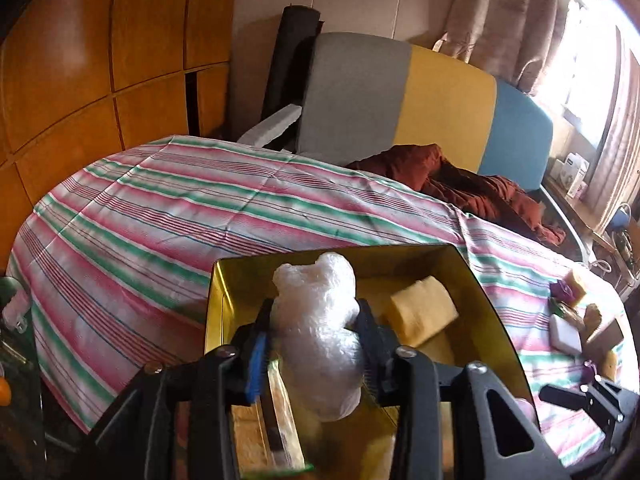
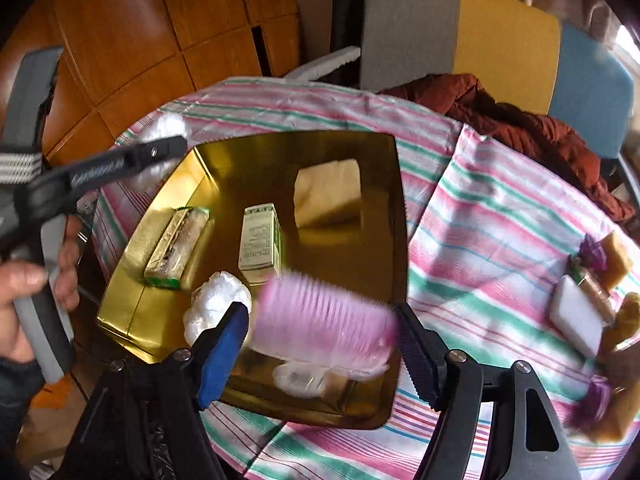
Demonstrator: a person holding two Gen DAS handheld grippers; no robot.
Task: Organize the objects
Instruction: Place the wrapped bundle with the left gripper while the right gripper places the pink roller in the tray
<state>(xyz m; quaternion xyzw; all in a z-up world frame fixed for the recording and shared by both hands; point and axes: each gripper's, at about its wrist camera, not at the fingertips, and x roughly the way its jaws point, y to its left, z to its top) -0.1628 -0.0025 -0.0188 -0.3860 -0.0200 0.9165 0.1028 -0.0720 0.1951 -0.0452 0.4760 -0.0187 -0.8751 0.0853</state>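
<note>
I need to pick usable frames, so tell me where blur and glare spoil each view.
Left wrist view: the window is blown out white at right; the plastic bundle is sharp. Right wrist view: the pink brush is smeared by motion, and the gold box mirrors what lies in it.

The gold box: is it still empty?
No, the gold box already holds a yellow sponge, two green packets and a white plastic wad.

Pink brush (image 2: 324, 320) between right claw (image 2: 320, 332) pads — above gold tray (image 2: 384, 184); striped cloth (image 2: 480, 216) beneath
</note>
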